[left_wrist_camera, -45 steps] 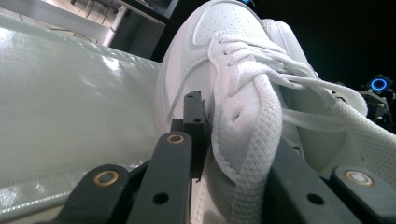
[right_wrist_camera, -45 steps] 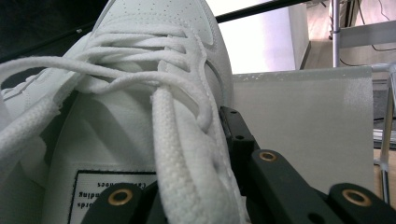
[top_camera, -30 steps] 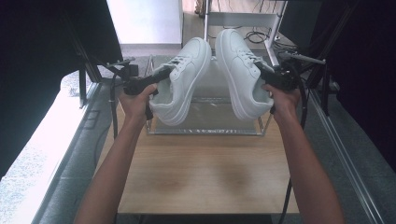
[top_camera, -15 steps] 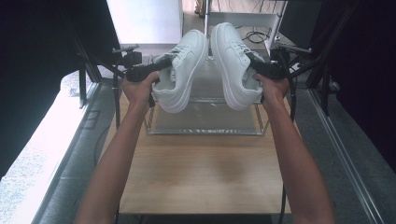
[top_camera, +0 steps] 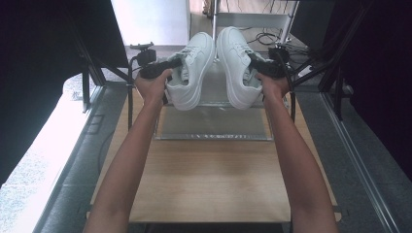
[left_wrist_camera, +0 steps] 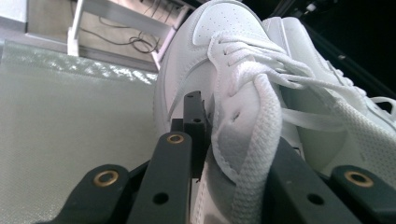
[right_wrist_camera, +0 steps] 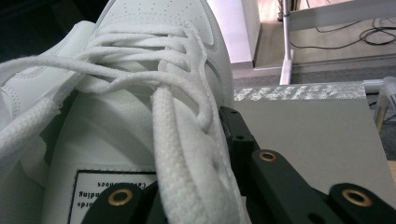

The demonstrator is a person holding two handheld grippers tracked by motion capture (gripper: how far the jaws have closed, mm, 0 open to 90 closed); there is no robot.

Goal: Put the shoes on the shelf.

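The left gripper (top_camera: 167, 65) is clamping the collar of the left white sneaker (top_camera: 192, 68), the right gripper (top_camera: 260, 68) is likewise gripping the right white sneaker (top_camera: 235, 63), both held above the grey mat (top_camera: 214, 124). The shoes are looking light, their padded uppers soft and yielding, so pinching the collar wall is probably holding firmest, though the inner jaws are hiding inside the shoes.

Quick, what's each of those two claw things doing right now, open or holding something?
Left gripper: shut on the left white sneaker, gripped at its collar.
Right gripper: shut on the right white sneaker, likewise.
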